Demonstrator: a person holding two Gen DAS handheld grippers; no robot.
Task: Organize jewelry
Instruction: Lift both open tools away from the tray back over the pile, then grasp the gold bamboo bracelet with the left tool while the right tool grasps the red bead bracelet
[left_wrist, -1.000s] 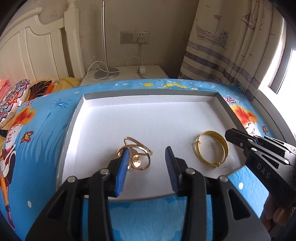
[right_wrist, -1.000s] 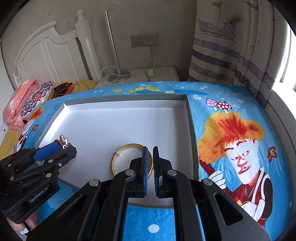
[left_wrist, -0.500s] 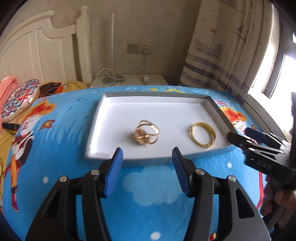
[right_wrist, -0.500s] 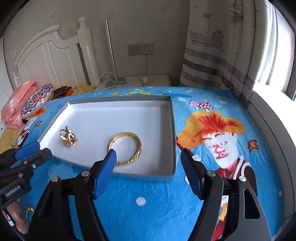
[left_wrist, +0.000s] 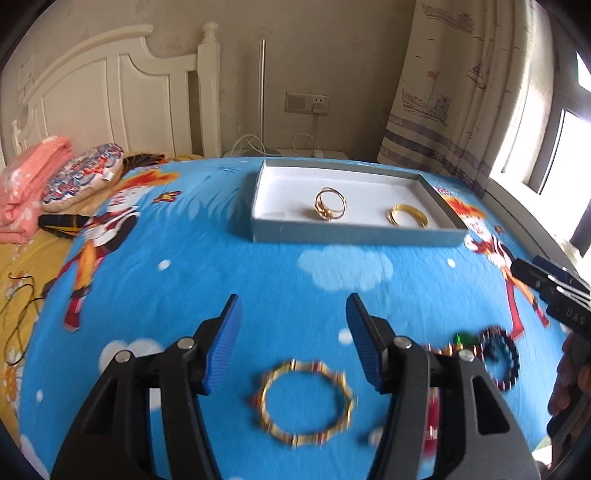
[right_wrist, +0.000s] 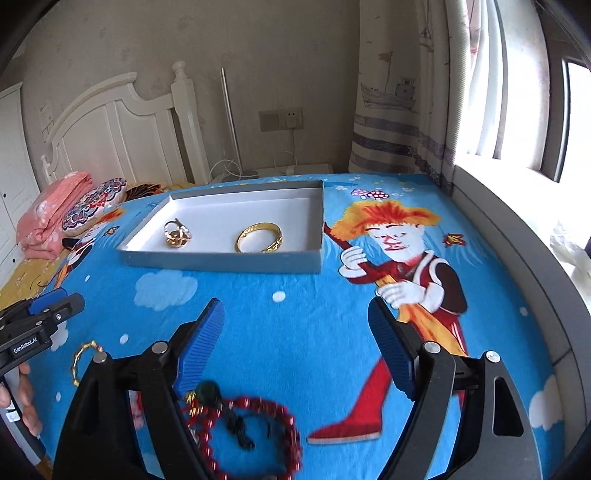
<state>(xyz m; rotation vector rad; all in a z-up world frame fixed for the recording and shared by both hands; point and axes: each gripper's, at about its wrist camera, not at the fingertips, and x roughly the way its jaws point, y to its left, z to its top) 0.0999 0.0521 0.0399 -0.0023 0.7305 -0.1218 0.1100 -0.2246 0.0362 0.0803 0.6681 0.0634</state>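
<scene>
We find both tongs, left (left_wrist: 293, 341) and right (right_wrist: 295, 349), spread and empty, their jaws having just opened; the gold bangle (left_wrist: 306, 402) below the left may slide on the bedsheet (left_wrist: 229, 280) if nudged.

Blue cartoon bedsheet (left_wrist: 229, 280) carries grey tray (left_wrist: 354, 234), gold scalloped bangle (left_wrist: 306, 402), red bead bracelet (right_wrist: 251, 435).

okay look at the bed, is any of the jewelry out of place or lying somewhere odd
Yes. Two gold pieces sit in the grey tray, but a gold segmented bangle and a red bead bracelet lie loose on the blue bedsheet, outside it.
</scene>
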